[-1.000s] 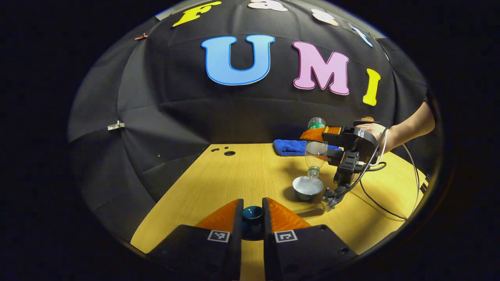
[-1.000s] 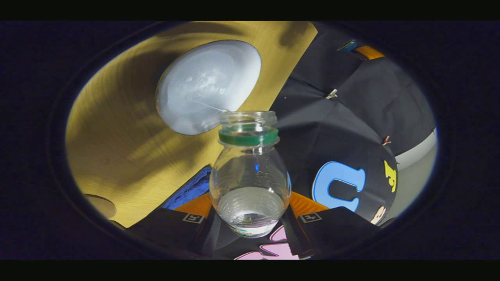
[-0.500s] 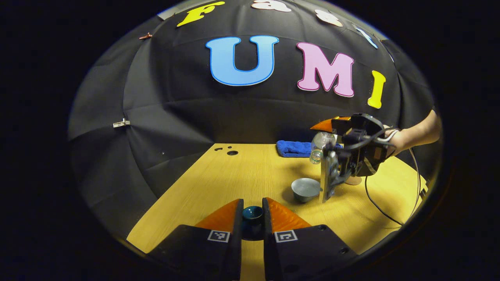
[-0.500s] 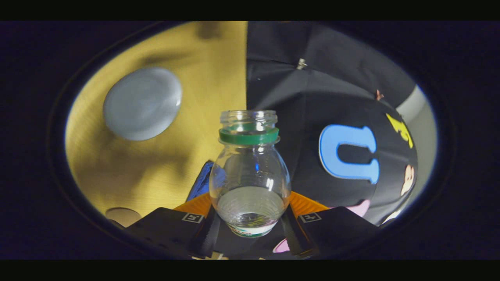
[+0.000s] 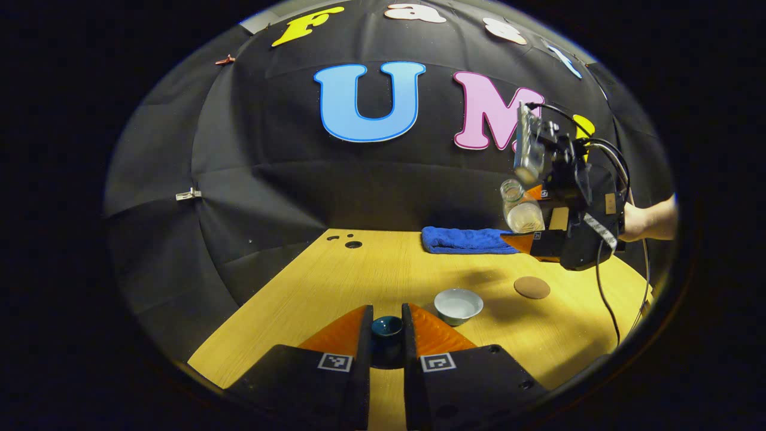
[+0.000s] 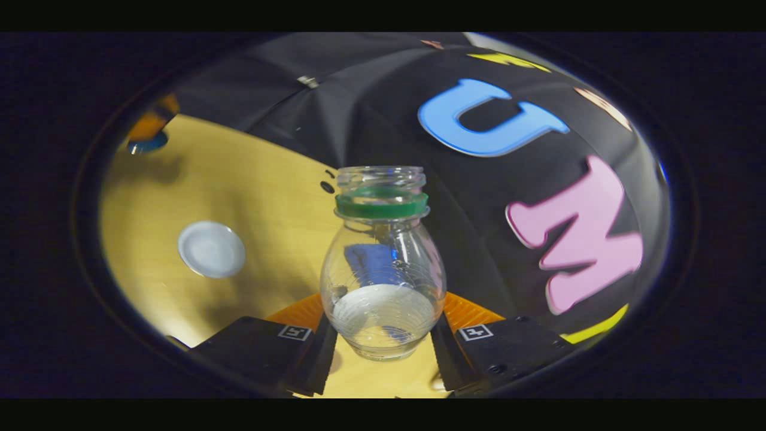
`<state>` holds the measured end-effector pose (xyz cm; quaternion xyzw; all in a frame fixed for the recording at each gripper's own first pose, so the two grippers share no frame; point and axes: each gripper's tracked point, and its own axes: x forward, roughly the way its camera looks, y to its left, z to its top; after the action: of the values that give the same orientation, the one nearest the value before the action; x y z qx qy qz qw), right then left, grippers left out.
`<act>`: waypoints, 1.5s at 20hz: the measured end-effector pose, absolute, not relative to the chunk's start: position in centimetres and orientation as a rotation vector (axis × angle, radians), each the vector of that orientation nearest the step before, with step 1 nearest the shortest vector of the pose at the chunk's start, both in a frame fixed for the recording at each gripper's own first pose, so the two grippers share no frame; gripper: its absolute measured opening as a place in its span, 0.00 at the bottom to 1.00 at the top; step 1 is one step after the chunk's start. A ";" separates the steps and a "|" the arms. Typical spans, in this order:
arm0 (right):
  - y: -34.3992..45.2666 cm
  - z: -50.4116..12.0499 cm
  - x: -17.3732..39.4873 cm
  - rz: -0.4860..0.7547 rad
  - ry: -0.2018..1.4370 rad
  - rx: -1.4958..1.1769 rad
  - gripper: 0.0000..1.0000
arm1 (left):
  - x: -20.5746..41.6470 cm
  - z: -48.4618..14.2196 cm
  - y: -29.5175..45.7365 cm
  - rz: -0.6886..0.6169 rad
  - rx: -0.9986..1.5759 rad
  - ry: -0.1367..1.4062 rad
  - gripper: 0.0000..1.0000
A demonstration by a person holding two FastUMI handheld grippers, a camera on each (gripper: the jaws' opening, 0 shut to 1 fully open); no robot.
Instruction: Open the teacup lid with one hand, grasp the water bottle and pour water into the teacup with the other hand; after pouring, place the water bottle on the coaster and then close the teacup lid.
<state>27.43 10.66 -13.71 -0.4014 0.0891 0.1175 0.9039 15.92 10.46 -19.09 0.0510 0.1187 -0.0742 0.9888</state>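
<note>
My left gripper [image 5: 386, 312] is low over the near table edge, shut on the small dark teal teacup lid [image 5: 386, 327]. The white teacup [image 5: 458, 304] stands uncovered just to its right, also seen as the teacup [image 6: 211, 249] from above. My right gripper [image 6: 383, 311] is shut on the clear water bottle [image 6: 383, 269], which has a green neck ring, no cap and a little water at its bottom. In the left gripper view the right gripper [image 5: 528, 216] holds the bottle [image 5: 519, 208] nearly upright, high above the round brown coaster [image 5: 532, 287].
A folded blue towel [image 5: 470, 239] lies at the back of the wooden table [image 5: 383, 269]. A hand [image 5: 649, 219] and black cables trail off the right gripper on the right. Small holes [image 5: 353, 244] mark the table's back left.
The right gripper swung the bottle from mouth-down over the teacup to nearly upright, and rose up and right, away from the cup. The left gripper stayed put, holding the lid.
</note>
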 end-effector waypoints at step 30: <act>2.0 -20.7 27.7 0.150 0.271 0.005 0.80 | 19.0 -22.9 4.2 -0.135 0.035 0.254 0.27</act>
<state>27.74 1.97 -20.72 0.0023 0.1352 0.0748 0.9880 19.03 4.18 -22.87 0.0173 0.1265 -0.0675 0.9895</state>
